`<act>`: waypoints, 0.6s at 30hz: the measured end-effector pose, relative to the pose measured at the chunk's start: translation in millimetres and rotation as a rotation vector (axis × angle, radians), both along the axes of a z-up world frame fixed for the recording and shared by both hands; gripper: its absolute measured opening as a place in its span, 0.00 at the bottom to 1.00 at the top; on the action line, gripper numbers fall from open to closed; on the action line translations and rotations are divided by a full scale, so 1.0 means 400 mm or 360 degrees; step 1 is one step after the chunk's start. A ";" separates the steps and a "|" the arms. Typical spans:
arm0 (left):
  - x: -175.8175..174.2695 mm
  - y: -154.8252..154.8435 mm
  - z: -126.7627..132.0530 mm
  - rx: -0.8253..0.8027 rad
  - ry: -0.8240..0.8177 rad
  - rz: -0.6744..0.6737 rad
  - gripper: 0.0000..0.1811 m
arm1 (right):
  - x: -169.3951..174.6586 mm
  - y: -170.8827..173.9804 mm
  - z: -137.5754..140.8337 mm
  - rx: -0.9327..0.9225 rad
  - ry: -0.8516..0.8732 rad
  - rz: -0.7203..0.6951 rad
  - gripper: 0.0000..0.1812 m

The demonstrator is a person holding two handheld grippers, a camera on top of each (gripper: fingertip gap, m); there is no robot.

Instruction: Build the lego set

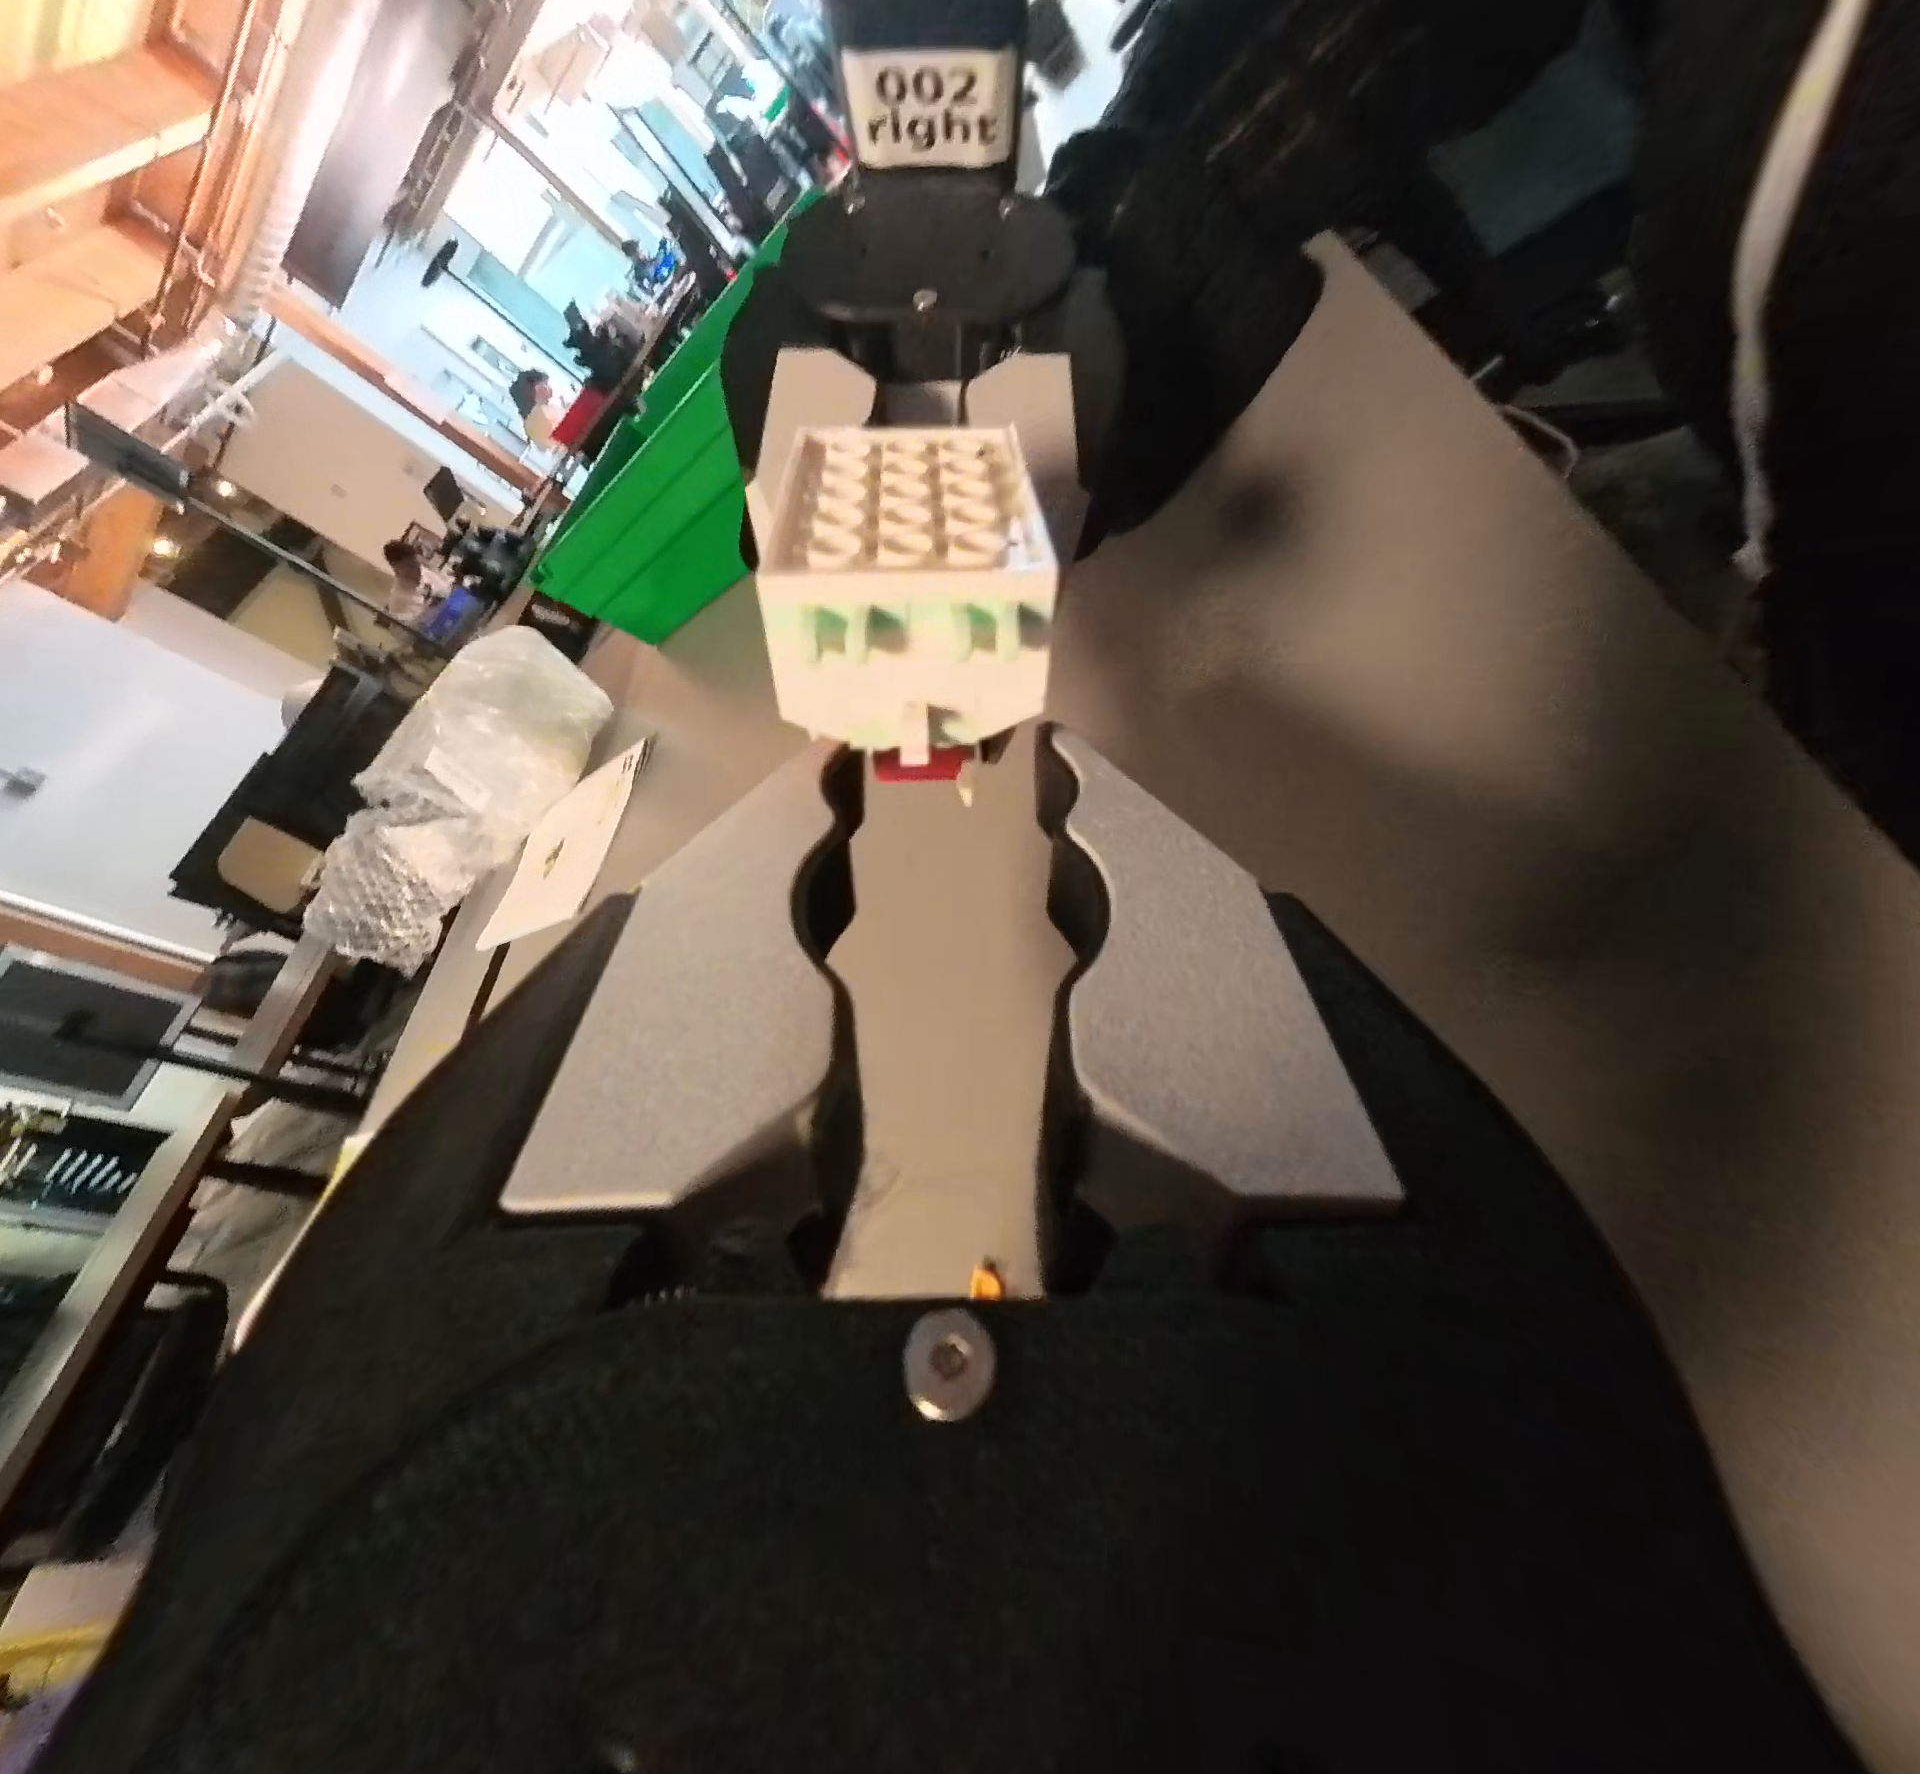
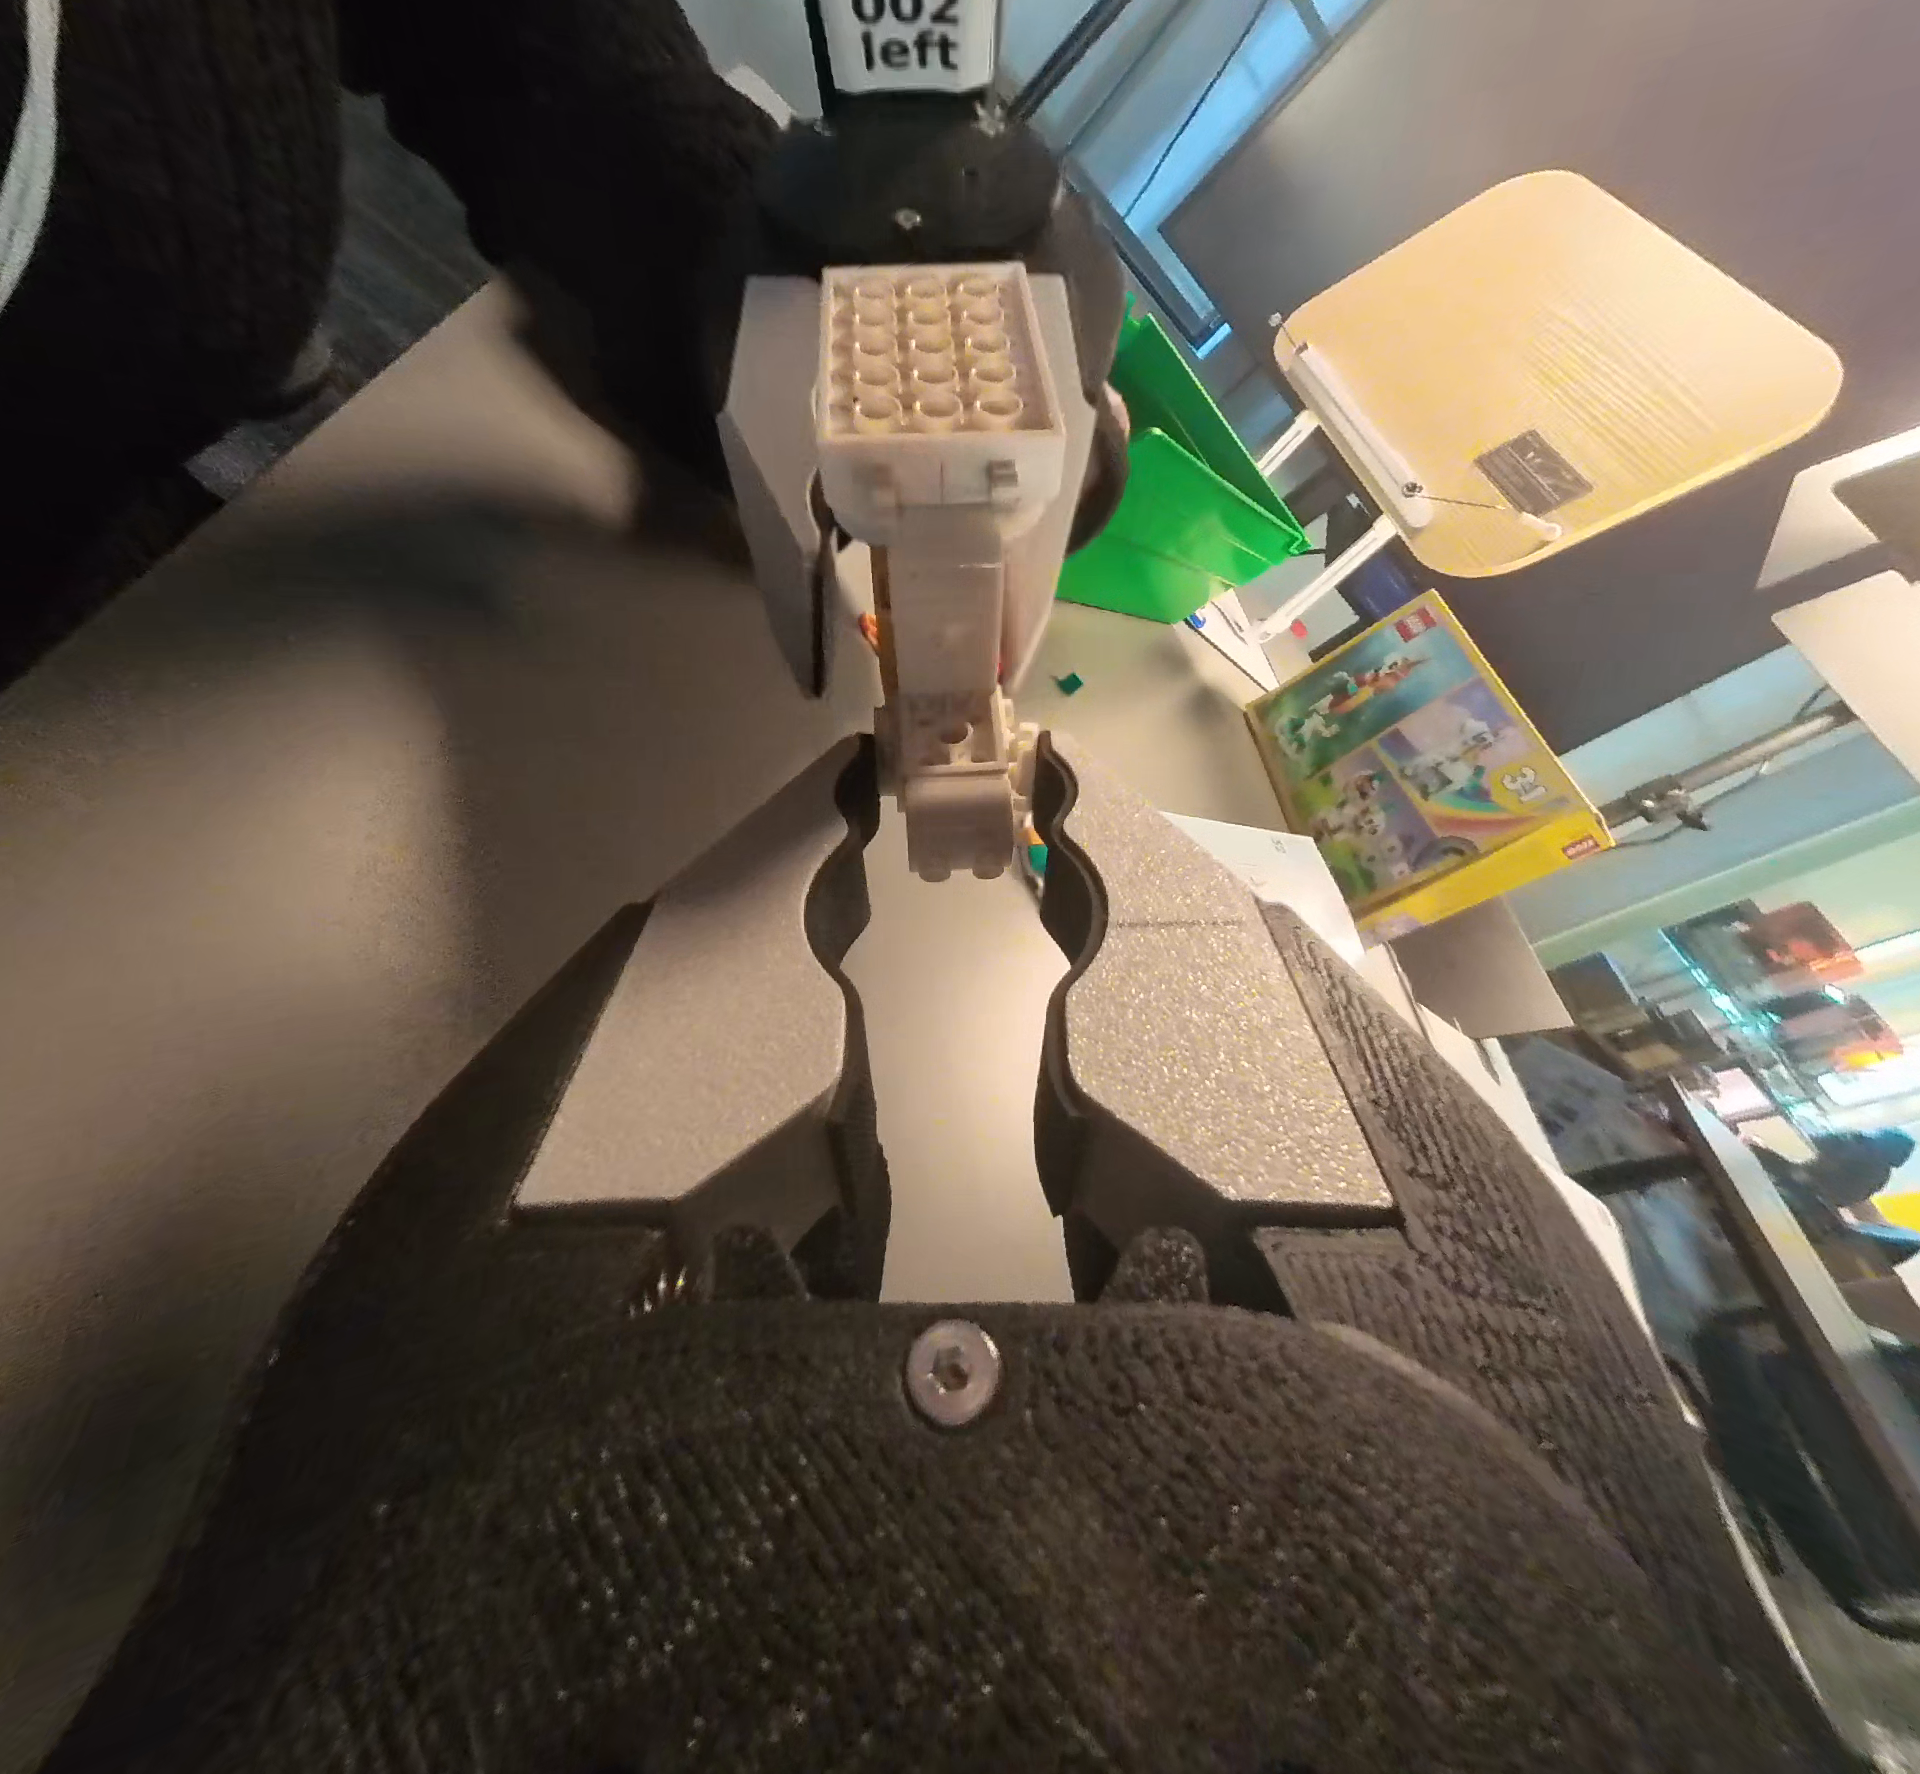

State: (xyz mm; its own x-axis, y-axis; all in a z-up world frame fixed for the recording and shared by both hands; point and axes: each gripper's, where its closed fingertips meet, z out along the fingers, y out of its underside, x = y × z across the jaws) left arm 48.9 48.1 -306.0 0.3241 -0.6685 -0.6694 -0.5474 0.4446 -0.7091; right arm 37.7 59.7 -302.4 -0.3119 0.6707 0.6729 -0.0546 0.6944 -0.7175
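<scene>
A white lego model (image 1: 904,581) is held in the air above the grey table (image 1: 1351,685), between two grippers that face each other. It has a wide white block with green window pieces and a small red piece (image 1: 916,768) at its near end. My left gripper (image 1: 945,763) is closed on that near end. My right gripper (image 1: 920,405) shows beyond the block. In the right wrist view the model (image 2: 914,363) shows its studded top and a narrow white stem. My right gripper (image 2: 951,768) is closed on the stem's small end. My left gripper (image 2: 914,675) flanks the block.
Green bins (image 1: 644,519) stand at the table's far edge and also show in the right wrist view (image 2: 1174,519). A bubble-wrap bag (image 1: 468,768) and a paper sheet (image 1: 561,851) lie at the left. A lego box (image 2: 1423,758) and a loose green piece (image 2: 1068,681) are on the table. A person's black sleeve (image 2: 260,114) is close by.
</scene>
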 end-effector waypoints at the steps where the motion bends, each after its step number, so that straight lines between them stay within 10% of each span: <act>1: 0.003 -0.005 0.004 0.0014 -0.0007 -0.0015 0.15 | 0.001 -0.002 0.000 -0.0005 -0.0001 0.0008 0.15; 18: -0.001 0.012 -0.010 -0.0059 0.0060 0.0039 0.08 | -0.003 0.003 -0.038 0.0086 -0.0124 -0.0025 0.16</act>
State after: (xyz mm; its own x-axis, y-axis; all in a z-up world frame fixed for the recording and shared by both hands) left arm 48.6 53.0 -309.8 0.3154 -0.6854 -0.6563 -0.5844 0.4046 -0.7034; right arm 36.5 61.0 -317.5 -0.3542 0.6392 0.6826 0.0109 0.7327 -0.6804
